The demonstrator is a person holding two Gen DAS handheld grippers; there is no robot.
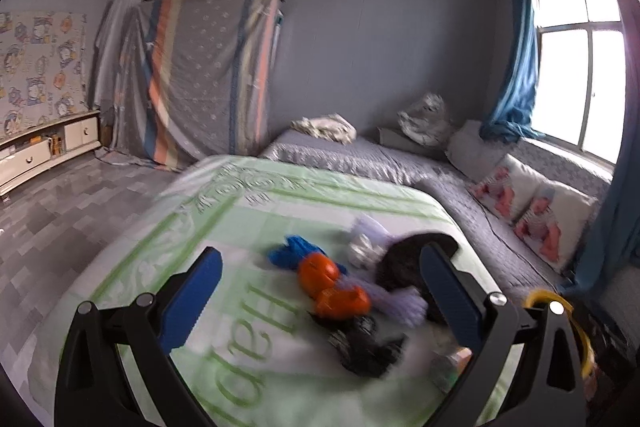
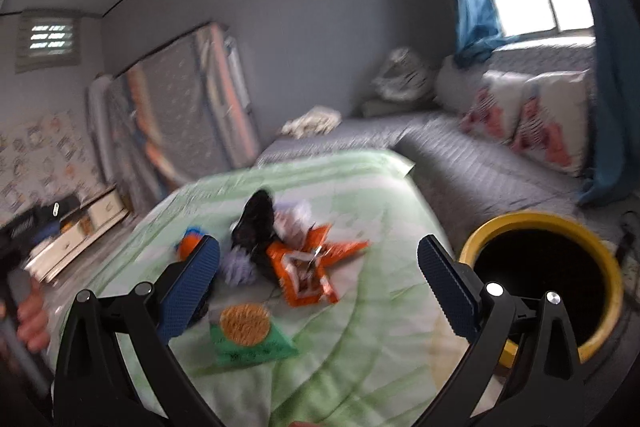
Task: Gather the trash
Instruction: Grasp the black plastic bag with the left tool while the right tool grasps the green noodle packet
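Both grippers, left [image 1: 320, 301] and right [image 2: 319, 285], are held spread wide and empty above the green bedspread [image 2: 360, 359], where the trash is heaped: an orange wrapper [image 2: 308, 269], a green packet [image 2: 250, 339], black and purple scraps, with the yellow bin [image 2: 548, 291] just beside the bed's right edge. Since the pieces overlap and touch, one could be dragged along or dropped short of the bin if only a thin edge is pinched. Blur in both views suggests fast motion, so a grasp could be mistimed.

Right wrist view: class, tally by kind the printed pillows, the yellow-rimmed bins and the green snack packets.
White pillows with pink print: 2
Yellow-rimmed round bin: 1
Green snack packet: 1
Total: 4
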